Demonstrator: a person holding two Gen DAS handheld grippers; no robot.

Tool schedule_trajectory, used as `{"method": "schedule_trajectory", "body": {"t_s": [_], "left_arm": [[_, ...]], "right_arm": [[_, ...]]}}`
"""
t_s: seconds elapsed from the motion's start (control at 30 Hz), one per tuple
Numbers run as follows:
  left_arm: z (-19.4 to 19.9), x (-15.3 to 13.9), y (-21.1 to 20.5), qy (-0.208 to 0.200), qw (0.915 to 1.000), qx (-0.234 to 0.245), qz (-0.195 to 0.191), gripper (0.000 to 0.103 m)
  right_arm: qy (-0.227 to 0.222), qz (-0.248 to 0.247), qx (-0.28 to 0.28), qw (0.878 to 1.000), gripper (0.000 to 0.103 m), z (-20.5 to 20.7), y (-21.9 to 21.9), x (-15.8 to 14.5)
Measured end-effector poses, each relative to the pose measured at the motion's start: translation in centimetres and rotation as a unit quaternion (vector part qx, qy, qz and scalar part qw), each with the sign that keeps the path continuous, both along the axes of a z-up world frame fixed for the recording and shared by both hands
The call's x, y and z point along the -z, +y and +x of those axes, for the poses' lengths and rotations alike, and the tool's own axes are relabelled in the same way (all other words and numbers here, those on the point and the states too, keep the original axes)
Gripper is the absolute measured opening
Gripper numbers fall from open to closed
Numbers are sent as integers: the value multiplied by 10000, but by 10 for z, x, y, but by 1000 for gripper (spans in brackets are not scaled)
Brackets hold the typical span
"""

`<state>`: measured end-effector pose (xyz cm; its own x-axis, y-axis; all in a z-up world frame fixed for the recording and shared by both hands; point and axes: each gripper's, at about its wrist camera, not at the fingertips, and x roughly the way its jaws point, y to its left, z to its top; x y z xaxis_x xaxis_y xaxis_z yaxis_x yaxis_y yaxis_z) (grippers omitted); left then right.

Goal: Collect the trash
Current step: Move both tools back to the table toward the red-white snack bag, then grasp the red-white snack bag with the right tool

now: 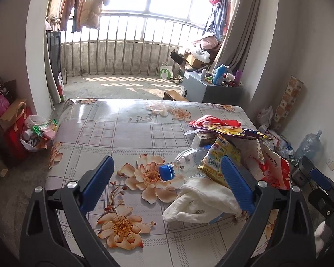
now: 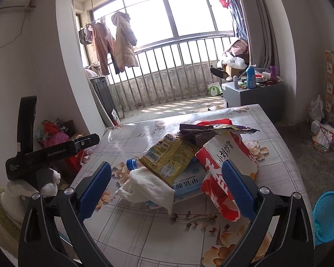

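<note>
A heap of trash lies on the floral table: a clear plastic bottle with a blue cap, a yellow snack packet, a crumpled white tissue, a red and white bag and a purple wrapper. A pale blue medicine box lies under the packet. My left gripper is open, with the bottle cap and tissue between its fingers, touching nothing. My right gripper is open too, and frames the tissue and packet from the near side.
A blue mesh basket stands on the floor right of the table. A full white trash bag sits on the floor at the table's left. A grey cabinet with bottles stands behind the table. A gloved hand holds the left gripper.
</note>
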<state>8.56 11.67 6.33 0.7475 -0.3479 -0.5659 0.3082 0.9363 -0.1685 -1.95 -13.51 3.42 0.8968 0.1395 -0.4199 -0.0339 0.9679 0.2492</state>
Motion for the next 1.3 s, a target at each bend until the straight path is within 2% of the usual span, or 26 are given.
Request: {"method": "schedule_trajectory", "body": {"t_s": [0.23,0.33,0.5,0.57,0.6,0.63,0.73,0.83,0.97,1.17,1.3], "left_arm": [[-12,12,23,100,9999,-43,-97,92],[-21,20,27,150,9998,-6,-108,92],[-26,36,28,384,9985,178,-347,92],[-26,43,24,464,9976,338,-380,92],[-25,46,21,502,9971,407,-392,91],[-24,48,19,535,9965,488,-425,83],[-16,52,12,706,9927,736,-645,72],[-5,53,4,811,9878,951,-931,68],[13,46,-9,832,9806,1266,-1241,64],[51,44,-43,996,9769,1535,-1106,53],[75,57,-60,1365,9733,1568,-970,46]], "right_arm": [[-21,-411,-28,9991,96,-28,-13,6],[173,-424,-135,9989,96,-34,-16,14],[555,-281,-261,9977,96,-27,-11,30],[613,-217,-274,9975,91,-23,-7,35],[635,-191,-273,9974,90,-21,-6,36],[653,-170,-267,9974,89,-19,-5,36],[689,-145,-272,9971,84,-11,-1,36],[689,-178,-205,9973,78,-6,-1,32],[533,-227,109,9983,76,-5,-9,21],[544,-570,543,9954,73,2,-20,18],[665,-755,724,9923,69,10,-26,22]]}}
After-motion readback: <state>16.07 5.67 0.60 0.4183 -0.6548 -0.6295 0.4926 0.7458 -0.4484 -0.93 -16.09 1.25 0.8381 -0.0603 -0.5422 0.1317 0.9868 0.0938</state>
